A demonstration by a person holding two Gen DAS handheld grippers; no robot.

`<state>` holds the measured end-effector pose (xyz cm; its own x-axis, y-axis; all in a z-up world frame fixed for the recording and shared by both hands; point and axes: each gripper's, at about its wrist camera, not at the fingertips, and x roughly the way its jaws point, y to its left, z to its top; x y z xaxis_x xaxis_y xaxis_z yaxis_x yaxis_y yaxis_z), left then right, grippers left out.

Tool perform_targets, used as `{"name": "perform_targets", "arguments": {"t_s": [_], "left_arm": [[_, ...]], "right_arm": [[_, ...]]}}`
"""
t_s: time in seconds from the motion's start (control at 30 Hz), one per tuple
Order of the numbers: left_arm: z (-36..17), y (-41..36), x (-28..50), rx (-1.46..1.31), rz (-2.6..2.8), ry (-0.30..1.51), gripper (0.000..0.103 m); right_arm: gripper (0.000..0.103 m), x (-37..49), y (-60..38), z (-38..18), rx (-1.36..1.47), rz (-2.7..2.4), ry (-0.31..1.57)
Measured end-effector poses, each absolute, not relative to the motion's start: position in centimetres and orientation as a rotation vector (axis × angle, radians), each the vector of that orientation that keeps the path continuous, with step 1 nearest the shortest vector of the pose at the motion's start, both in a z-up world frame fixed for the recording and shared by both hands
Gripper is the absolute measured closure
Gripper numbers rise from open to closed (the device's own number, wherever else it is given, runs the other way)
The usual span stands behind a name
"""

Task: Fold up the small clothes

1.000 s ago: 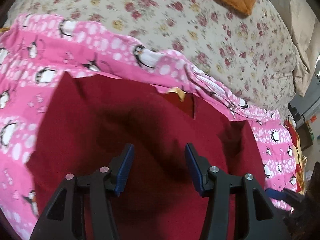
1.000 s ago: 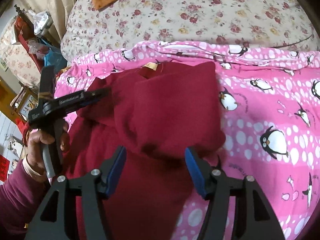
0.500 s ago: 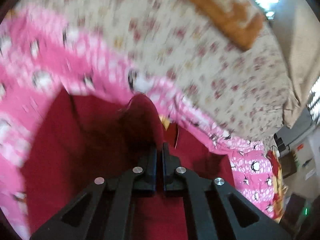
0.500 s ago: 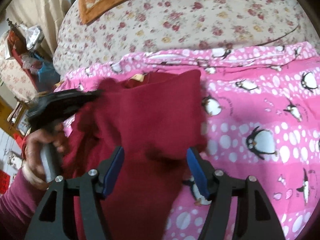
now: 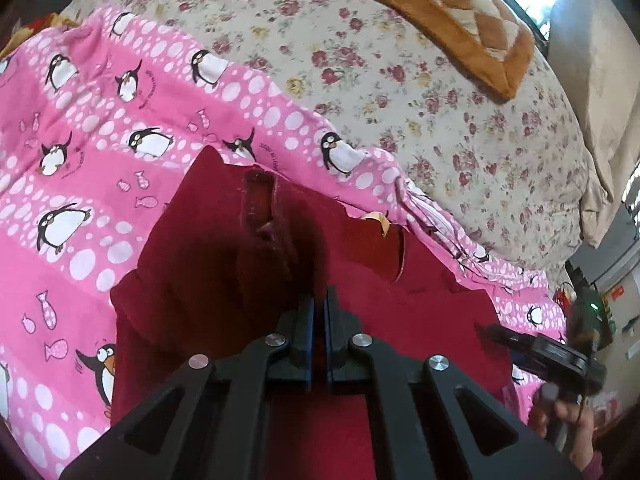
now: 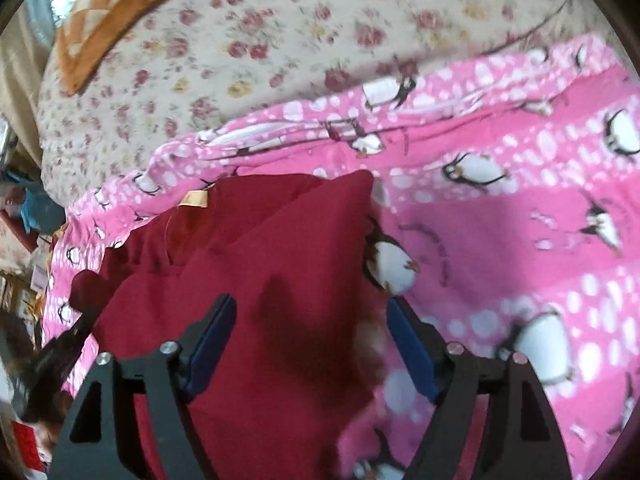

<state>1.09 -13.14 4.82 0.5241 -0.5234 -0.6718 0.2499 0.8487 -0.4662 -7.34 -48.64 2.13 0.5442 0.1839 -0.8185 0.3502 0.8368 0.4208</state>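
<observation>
A dark red garment [image 5: 424,292] lies on a pink penguin blanket [image 5: 100,160], its yellow neck tag [image 5: 378,220] at the far edge. My left gripper [image 5: 316,304] is shut on a pinch of the red cloth, which stands up as a ridge [image 5: 260,208] just beyond the tips. In the right wrist view the right gripper [image 6: 312,340] is open over the garment's [image 6: 280,264] right part, one blue pad above the cloth and the other at its right edge. The left gripper [image 6: 80,322] shows blurred at the far left there.
A floral bedspread [image 5: 400,80] covers the bed beyond the blanket, with an orange-brown quilted cushion [image 5: 460,12] at the far end. A hand [image 5: 568,436] holds the right gripper [image 5: 496,336] at the garment's right side. Room clutter stands past the bed's edge [image 6: 24,208].
The left gripper went from open to shut on the red cloth and drew a fold up. The right gripper moved down and rightward toward the garment's right edge and rolled, staying open.
</observation>
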Motion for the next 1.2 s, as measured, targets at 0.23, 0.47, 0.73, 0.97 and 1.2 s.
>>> {"name": "perform_targets", "arguments": {"t_s": [0.23, 0.47, 0.73, 0.97, 1.2], "left_arm": [[3.9, -13.5, 0.5, -0.274, -0.432, 0.947, 0.103], [3.9, -11.8, 0.4, -0.304, -0.363, 0.960, 0.094], [5.7, -10.7, 0.1, -0.271, -0.300, 0.878, 0.094], [5.4, -11.2, -0.4, -0.188, -0.289, 0.885, 0.094], [5.1, -11.5, -0.4, -0.156, -0.272, 0.896, 0.094]], "right_arm": [[0.090, -6.9, -46.9, 3.9, 0.383, -0.154, 0.962], [0.068, -7.3, -48.3, 2.6, 0.431, -0.253, 0.994], [0.054, -10.8, -47.2, 3.4, 0.511, -0.156, 1.026], [0.094, -12.6, -46.8, 4.0, 0.353, -0.204, 1.019], [0.074, -13.0, -46.8, 5.4, 0.337, -0.254, 1.018]]}}
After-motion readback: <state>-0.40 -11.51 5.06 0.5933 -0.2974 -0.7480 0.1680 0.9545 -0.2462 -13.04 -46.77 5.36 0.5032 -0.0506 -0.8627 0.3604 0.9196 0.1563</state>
